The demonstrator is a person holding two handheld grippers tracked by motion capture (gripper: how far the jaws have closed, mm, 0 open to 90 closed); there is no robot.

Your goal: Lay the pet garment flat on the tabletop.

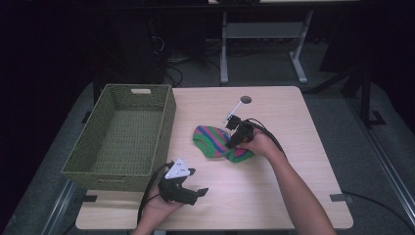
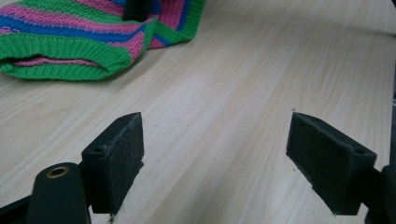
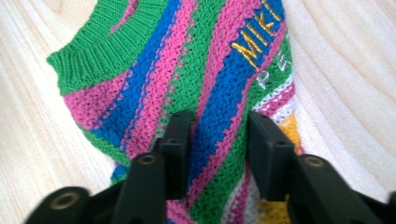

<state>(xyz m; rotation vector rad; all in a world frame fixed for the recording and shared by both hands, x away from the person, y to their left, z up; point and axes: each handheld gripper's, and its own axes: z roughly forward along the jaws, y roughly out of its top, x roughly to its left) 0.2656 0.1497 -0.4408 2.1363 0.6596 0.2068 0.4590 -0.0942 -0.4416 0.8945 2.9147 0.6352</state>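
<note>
A small knit sweater [image 1: 209,139] with green, pink and blue stripes lies near the middle of the wooden table [image 1: 279,191]. My right gripper [image 1: 231,143] presses down on its right part. In the right gripper view the sweater [image 3: 154,79] shows yellow lettering, and the right gripper [image 3: 219,140] has its jaws drawn close with a strip of the knit pinched between them. My left gripper [image 1: 196,181] rests low near the table's front edge, apart from the sweater. In the left gripper view the left gripper [image 2: 215,163] stands wide open over bare wood, with the sweater [image 2: 70,42] lying farther off.
A green woven basket [image 1: 169,115], with nothing showing inside, stands on the left side of the table. A round cable hole [image 1: 245,99] sits near the far edge, and a thin white piece [image 1: 234,110] is beside it. Desk legs and cables stand beyond the table.
</note>
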